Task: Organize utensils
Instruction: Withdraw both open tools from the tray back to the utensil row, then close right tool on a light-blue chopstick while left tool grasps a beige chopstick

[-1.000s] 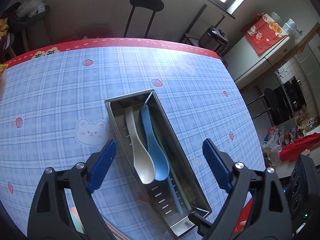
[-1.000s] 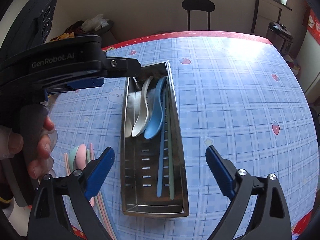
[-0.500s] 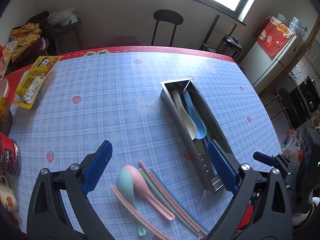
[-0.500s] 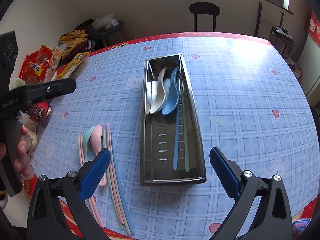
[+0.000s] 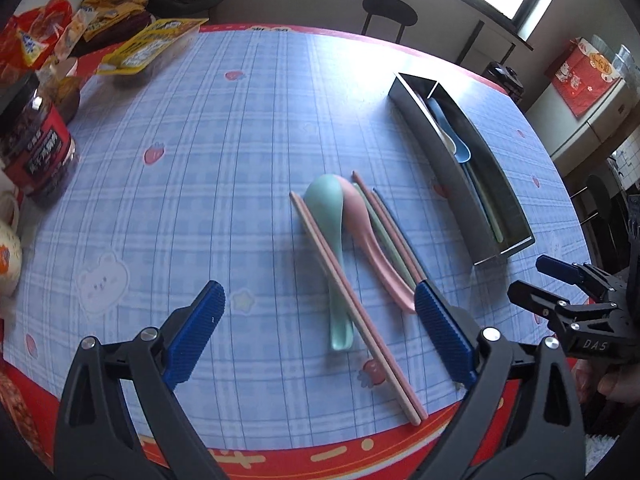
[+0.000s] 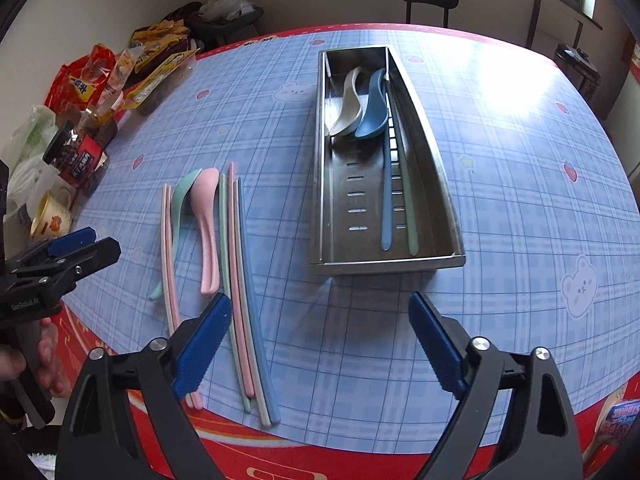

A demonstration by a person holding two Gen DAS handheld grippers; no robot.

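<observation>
In the left wrist view, the left gripper [image 5: 320,320] hung with its jaws spread wide above the blue checked tablecloth [image 5: 200,168], gripping nothing; the handle end of the green spoon [image 5: 334,240] and a pair of pink chopsticks [image 5: 352,296] lay on the cloth between its fingers, seemingly untouched. Just beside the green spoon lay the pink spoon [image 5: 368,232], with more chopsticks along its far side. The steel utensil tray [image 5: 460,176] sat apart from this loose group, further right, with a blue spoon [image 5: 460,148] showing over its wall. A dark jar [image 5: 36,148] and snack packets [image 5: 148,46] crowded the table's left edge, and the right gripper [image 5: 560,280] reached in at the right border. In the right wrist view, the right gripper [image 6: 320,340] was empty and its jaws were closing, with only bare cloth between them; its left finger overlapped the near ends of the chopsticks, though contact could not be judged. The tray [image 6: 320,184] lay straight ahead, holding a white spoon [image 6: 346,106], the blue spoon [image 6: 374,110] and two long chopsticks along its right side. The loose spoons and chopsticks lay to the tray's left, and the left gripper [image 6: 72,248] showed at the left border.
</observation>
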